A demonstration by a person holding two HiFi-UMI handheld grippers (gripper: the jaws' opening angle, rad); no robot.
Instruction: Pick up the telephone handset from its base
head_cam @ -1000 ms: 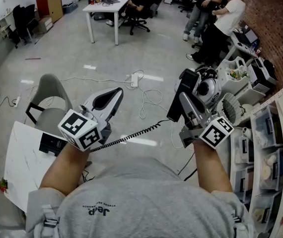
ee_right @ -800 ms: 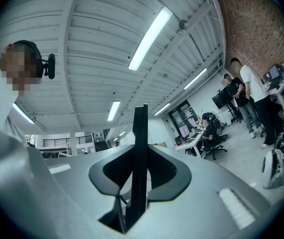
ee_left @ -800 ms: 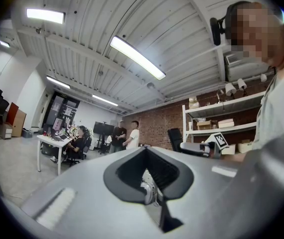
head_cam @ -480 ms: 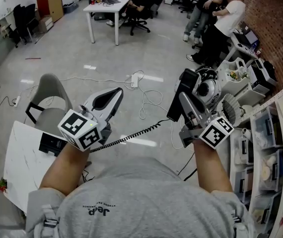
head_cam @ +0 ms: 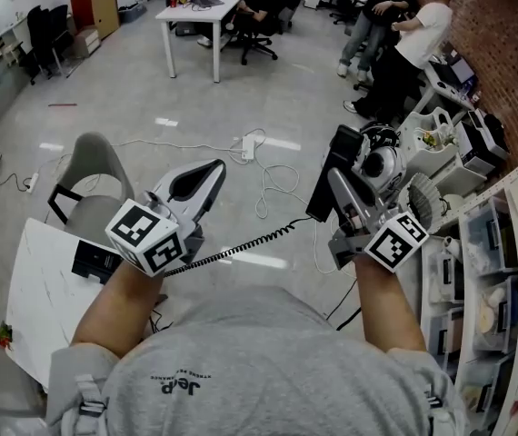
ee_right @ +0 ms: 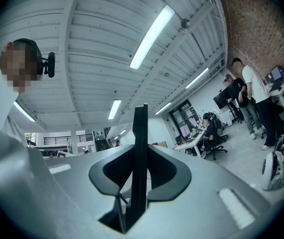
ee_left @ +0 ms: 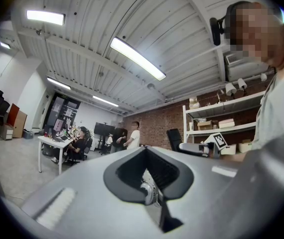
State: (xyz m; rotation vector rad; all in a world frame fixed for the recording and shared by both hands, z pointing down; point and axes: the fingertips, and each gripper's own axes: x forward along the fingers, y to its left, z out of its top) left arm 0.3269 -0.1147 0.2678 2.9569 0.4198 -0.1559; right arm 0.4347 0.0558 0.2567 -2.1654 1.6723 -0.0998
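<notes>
View from above a person in a grey shirt who holds a gripper in each hand, both raised in front of the chest over a grey office floor. The right gripper (head_cam: 343, 193) pinches the black handset (head_cam: 339, 148); in the right gripper view the handset stands as a thin dark upright bar clamped between the two jaws. The handset is up in the air, well apart from its base (head_cam: 94, 260), a black box that lies on a white table (head_cam: 34, 302) at the lower left, partly hidden behind the left gripper's marker cube (head_cam: 145, 236). A black coiled cord (head_cam: 241, 248) stretches from the handset down and left across the gap between the hands towards the base. The left gripper (head_cam: 203, 180) has its jaws pressed together with nothing between them, and it hangs in the air above the table's edge, touching nothing. Beyond it stands a grey chair (head_cam: 91, 166). White cables and a power strip (head_cam: 245, 145) lie on the floor ahead. Further off is a white desk (head_cam: 195, 16) with someone seated at it, and two people (head_cam: 413, 34) stand at the upper right by a brick wall (head_cam: 504, 34). Shelves (head_cam: 495, 243) full of boxes and devices line the right side.
</notes>
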